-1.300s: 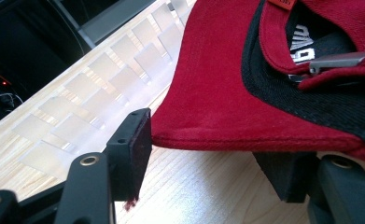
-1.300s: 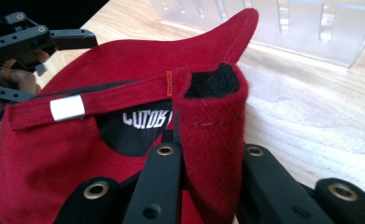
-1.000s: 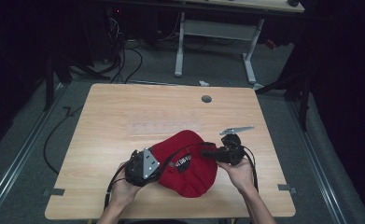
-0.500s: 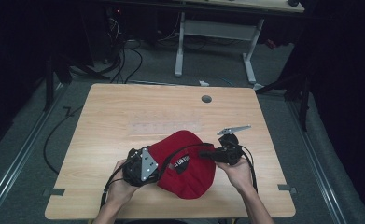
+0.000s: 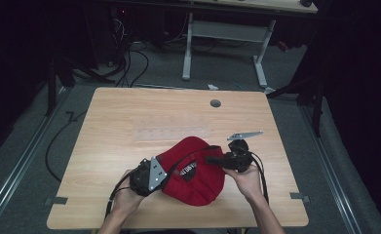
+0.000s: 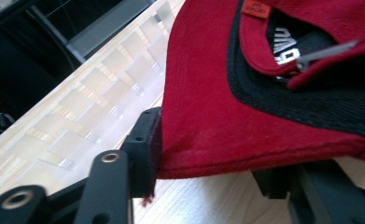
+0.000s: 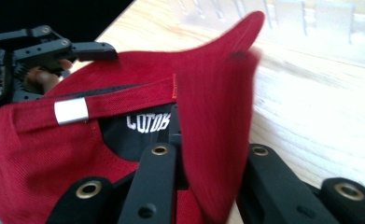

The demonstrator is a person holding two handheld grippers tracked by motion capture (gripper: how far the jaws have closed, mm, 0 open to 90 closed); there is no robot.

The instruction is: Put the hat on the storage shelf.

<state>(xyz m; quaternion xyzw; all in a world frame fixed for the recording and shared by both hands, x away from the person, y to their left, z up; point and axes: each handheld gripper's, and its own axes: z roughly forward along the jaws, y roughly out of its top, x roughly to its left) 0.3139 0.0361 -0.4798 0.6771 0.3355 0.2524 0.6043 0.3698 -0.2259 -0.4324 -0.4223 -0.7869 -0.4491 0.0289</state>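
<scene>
A red cap (image 5: 193,170) with a black lining lies upside down on the near middle of the wooden table (image 5: 129,122). My left gripper (image 5: 164,173) holds it from the left. In the left gripper view the jaws are shut on the cap's red edge (image 6: 245,93), around the left gripper's tips (image 6: 208,163). My right gripper (image 5: 211,159) comes in from the right. Its tips (image 7: 210,156) pinch a raised fold of the cap (image 7: 217,116) beside the strap with a silver tag (image 7: 71,111). The left gripper (image 7: 45,51) appears beyond the cap in that view.
A grey round grommet (image 5: 215,103) sits in the table's far middle. Bare wood stretches to the left and back of the cap. Beyond the table stand a white desk frame (image 5: 227,34) and floor cables (image 5: 129,58). The near table edge runs just below my hands.
Almost nothing has moved: the right gripper has shifted by a hair, and the cap stays pinched between both grippers in the same spot.
</scene>
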